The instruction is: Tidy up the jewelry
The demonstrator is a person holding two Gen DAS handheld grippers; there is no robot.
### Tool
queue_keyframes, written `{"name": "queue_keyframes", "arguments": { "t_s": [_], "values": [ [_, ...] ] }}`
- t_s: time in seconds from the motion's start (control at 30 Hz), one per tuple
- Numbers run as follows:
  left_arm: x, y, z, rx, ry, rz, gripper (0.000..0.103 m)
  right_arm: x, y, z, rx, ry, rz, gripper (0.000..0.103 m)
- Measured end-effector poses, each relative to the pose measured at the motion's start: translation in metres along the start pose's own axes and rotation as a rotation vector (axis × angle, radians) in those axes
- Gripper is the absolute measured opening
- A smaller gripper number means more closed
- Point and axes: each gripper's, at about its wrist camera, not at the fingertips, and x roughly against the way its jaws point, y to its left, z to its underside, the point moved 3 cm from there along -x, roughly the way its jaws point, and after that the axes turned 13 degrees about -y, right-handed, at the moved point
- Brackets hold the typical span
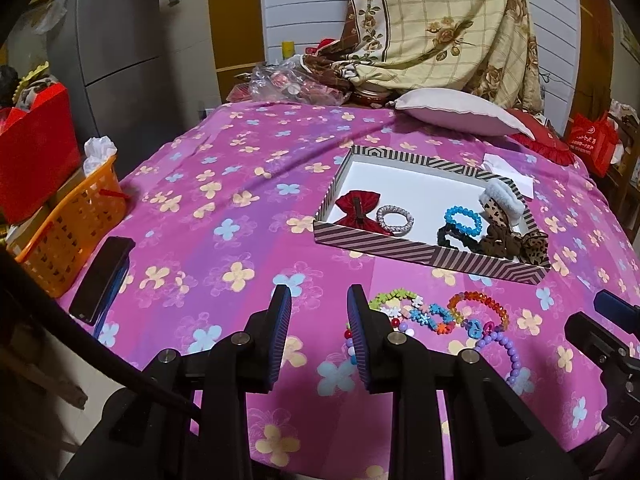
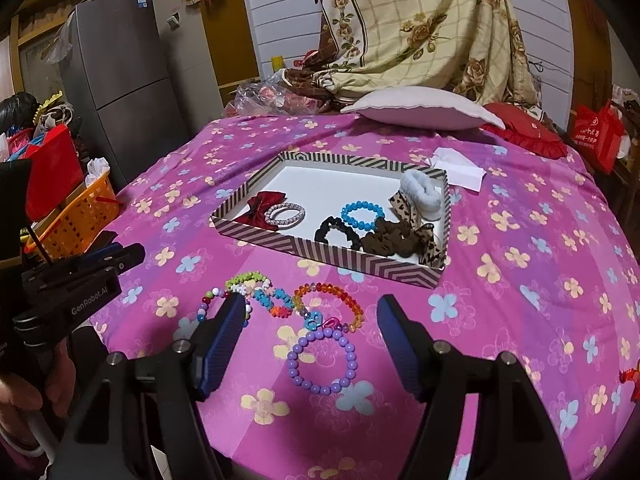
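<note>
Both grippers, left (image 1: 319, 300) and right (image 2: 311, 312), hover with jaws wide and empty. The purple bracelet (image 2: 322, 361) lies whole on the bed between the right jaws; the left view half hides it, yet alone shows a phone (image 1: 102, 280). The striped tray (image 2: 352, 258) sits beyond

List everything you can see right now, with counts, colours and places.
Box: 1, striped, mid-bed.
Bow: 1, dark red, in box, left.
Bracelet: 1, silver, beside bow.
Blue bracelet: 1, in box.
Scrunchies: several, black, brown, leopard, white, box's right side.
Bead bracelets: about five, purple, orange, green, mixed, on bedspread before box.
Bedspread: pink, flowered.
Pillow: 1, pale, far end.
Basket: 1, orange, left.
Phone: 1, black, left edge.
Left gripper: fingers open, empty.
Right gripper: fingers open, above bracelets.
</note>
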Motion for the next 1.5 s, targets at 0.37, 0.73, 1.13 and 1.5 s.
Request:
{"name": "queue_keyframes", "arguments": {
  "t_s": [0.37, 0.73, 1.13, 1.5],
  "values": [
    [0.0, 0.004, 0.004, 0.002, 0.013, -0.006, 0.025, 0.0, -0.005, 0.01, 0.009, 0.017, 0.009, 0.071],
    [-0.01, 0.009, 0.009, 0.006, 0.036, -0.009, 0.025, -0.004, -0.012, 0.019, 0.01, 0.04, 0.012, 0.071],
    [-0.036, 0.047, 0.03, 0.117, 0.152, 0.044, 0.025, -0.026, -0.033, 0.037, -0.03, 0.088, 0.018, 0.07],
    [-0.058, 0.028, 0.047, 0.132, 0.255, 0.142, 0.029, -0.06, -0.034, 0.037, 0.024, 0.118, 0.005, 0.069]
  ]
}}
